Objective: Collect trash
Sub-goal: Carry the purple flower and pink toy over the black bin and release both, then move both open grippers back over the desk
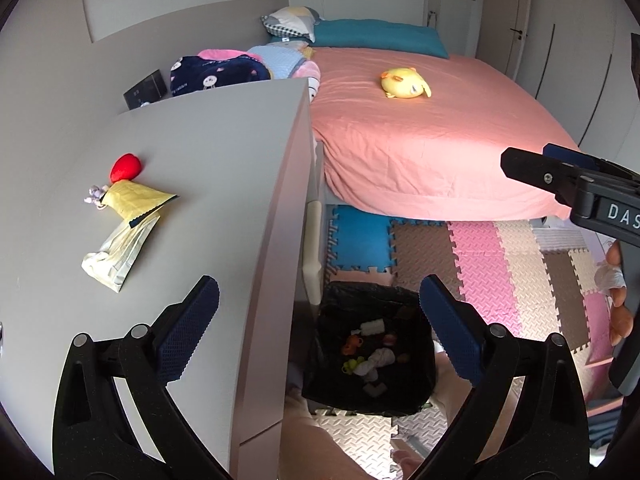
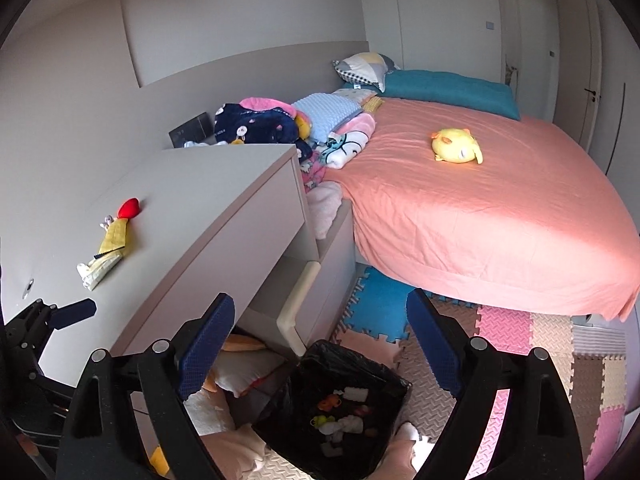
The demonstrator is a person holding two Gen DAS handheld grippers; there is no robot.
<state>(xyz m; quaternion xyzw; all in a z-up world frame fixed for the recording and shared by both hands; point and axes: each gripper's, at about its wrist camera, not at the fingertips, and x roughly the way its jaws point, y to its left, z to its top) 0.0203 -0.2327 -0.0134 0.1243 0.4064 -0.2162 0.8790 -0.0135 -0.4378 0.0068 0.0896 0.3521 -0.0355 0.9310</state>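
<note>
From the left wrist camera, the left gripper points steeply downward with its two blue-padded black fingers spread wide apart and nothing between them. The left finger hangs over the pale grey cabinet top; the right finger hangs over the floor side, and between the two lies the black-lined square trash bin standing on the floor against the cabinet's edge. In the bin lie small scraps: white crumpled paper, an orange piece, a yellow-green piece. On the cabinet top, well apart from the gripper, lies a yellow wrapper, with a crumpled silver-white foil packet touching it on the near side and a small red heart-shaped toy just beyond it. At the right edge the right gripper reaches in from the side, and the fingers of the person's hand curl round its handle.

From the right wrist camera, the right gripper also tilts downward, its blue-padded fingers released wide and empty, framing the same bin below. The left gripper's fingertip shows at the far left, over the cabinet's near corner. The yellow wrapper, the foil packet and the red toy lie in a row on the cabinet. Beyond, a yellow plush chick rests on the pink-sheeted bed, above interlocking foam floor mats.
</note>
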